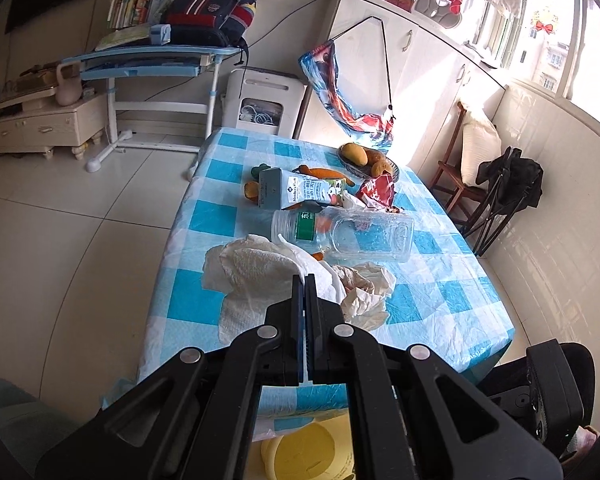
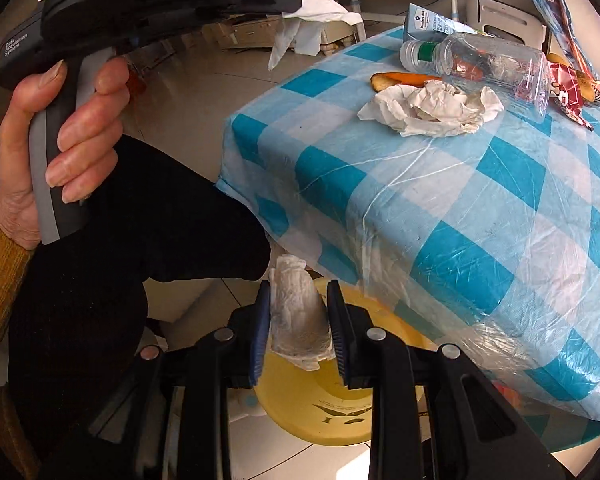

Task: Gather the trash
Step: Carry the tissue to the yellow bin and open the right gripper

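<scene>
My left gripper [image 1: 305, 280] is shut on a white paper towel [image 1: 256, 276] and holds it up in the air beside the table; the right wrist view shows the towel [image 2: 312, 20] hanging from the left gripper's tip. My right gripper [image 2: 298, 300] is closed on a crumpled white tissue [image 2: 300, 316] above a yellow bin [image 2: 320, 400] on the floor. A second crumpled tissue [image 2: 432, 108] lies on the blue checked tablecloth [image 2: 440, 208]. An empty clear plastic bottle [image 1: 348, 232] lies on its side behind it.
A milk carton [image 1: 296, 192], carrot pieces [image 1: 324, 172], a red snack wrapper [image 1: 376, 192] and a fruit basket [image 1: 368, 158] sit farther back on the table. A folding chair [image 1: 504, 196] stands to the right. The yellow bin [image 1: 300, 452] sits below the table's near edge.
</scene>
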